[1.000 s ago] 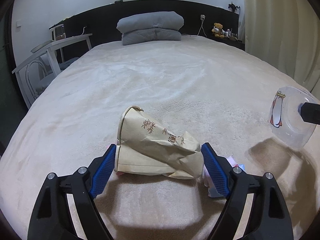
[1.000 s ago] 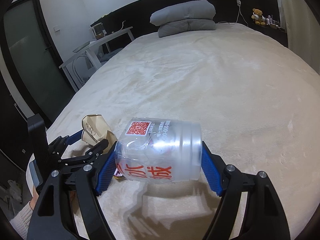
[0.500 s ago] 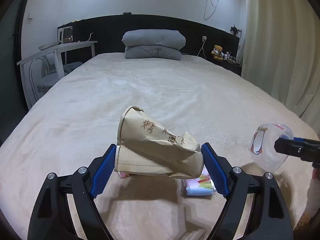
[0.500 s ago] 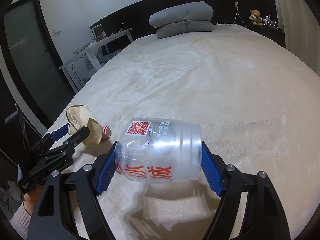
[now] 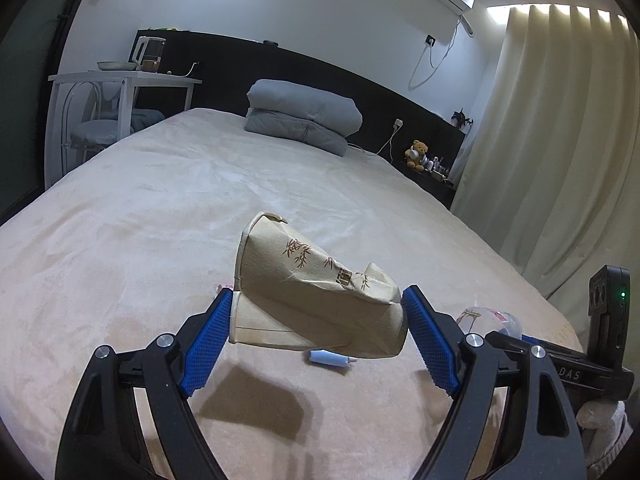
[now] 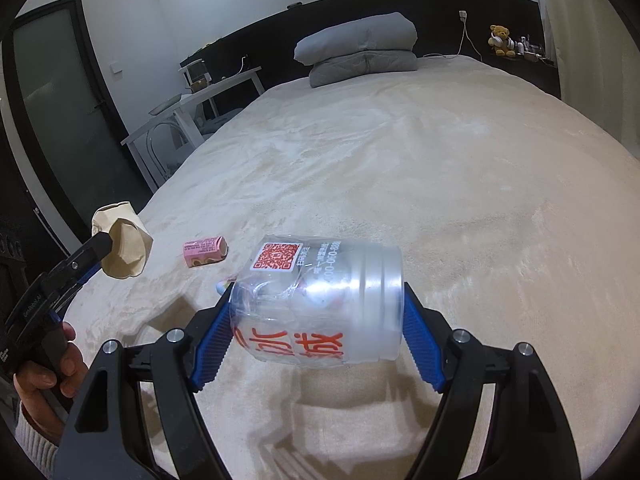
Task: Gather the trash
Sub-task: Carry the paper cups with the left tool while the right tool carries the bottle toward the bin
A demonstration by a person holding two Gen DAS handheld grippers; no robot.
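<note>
My left gripper is shut on a crushed tan paper cup with a bamboo print, held above the bed. The same paper cup shows at the left of the right wrist view, lifted off the blanket. A clear plastic cup with red lettering and a QR label lies sideways between the blue pads of my right gripper, which is shut on it. That clear plastic cup peeks out at the lower right of the left wrist view. A small pink carton and a small white tube lie on the beige bed.
Folded grey bedding sits at the headboard. A white side table with a chair stands left of the bed, and a dark door beyond it. Curtains hang on the right. A teddy bear sits on the ledge.
My left gripper has risen with the paper cup and rolled, so the bed now looks tilted. The pink carton and the white tube lie uncovered. The right gripper has shifted slightly, cup still in it.
</note>
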